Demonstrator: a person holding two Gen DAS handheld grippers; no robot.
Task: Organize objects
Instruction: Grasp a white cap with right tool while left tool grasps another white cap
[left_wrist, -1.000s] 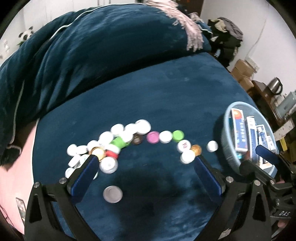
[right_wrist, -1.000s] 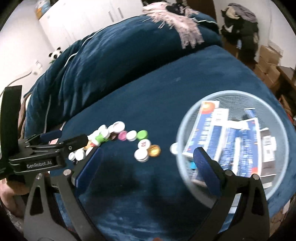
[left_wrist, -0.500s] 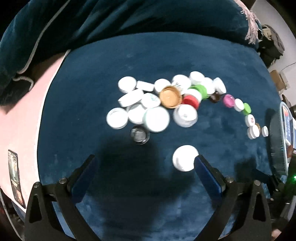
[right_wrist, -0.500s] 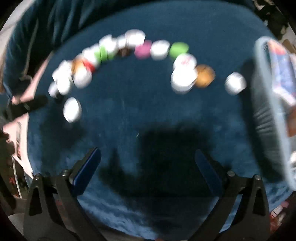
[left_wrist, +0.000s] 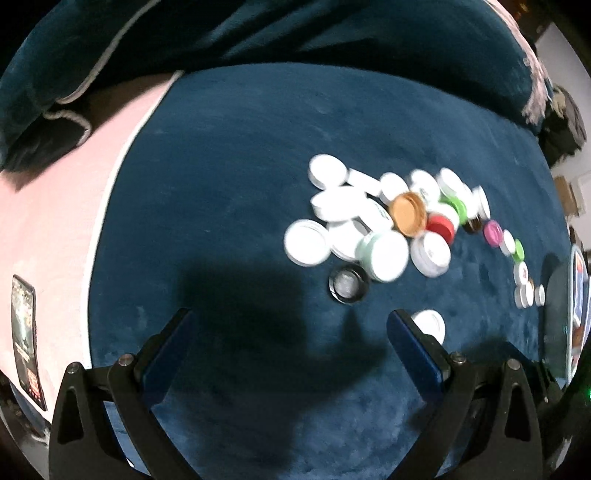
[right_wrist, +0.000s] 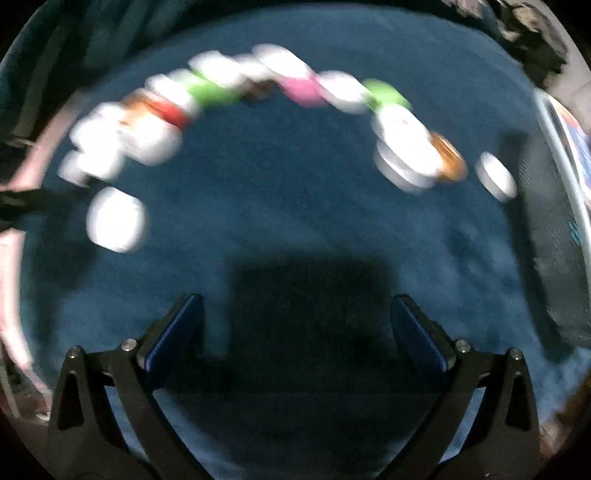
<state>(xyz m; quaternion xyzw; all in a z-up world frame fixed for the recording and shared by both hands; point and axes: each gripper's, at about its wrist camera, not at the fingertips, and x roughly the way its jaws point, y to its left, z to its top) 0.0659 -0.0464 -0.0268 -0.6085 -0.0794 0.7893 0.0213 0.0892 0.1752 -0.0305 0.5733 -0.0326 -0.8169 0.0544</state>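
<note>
Presently, both left tongs (left_wrist: 290, 326) and right tongs (right_wrist: 295, 312) stood spread wide and empty; one round white plastic cap (left_wrist: 430, 324) lay touching the left tongs' right finger; the heaped plastic caps (left_wrist: 373, 225) lay ahead.

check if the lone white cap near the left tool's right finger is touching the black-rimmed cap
Apart. In the left wrist view, bare dark blue blanket shows between the lone white round cap and the black-rimmed round cap. The open left tool holds nothing.
</note>
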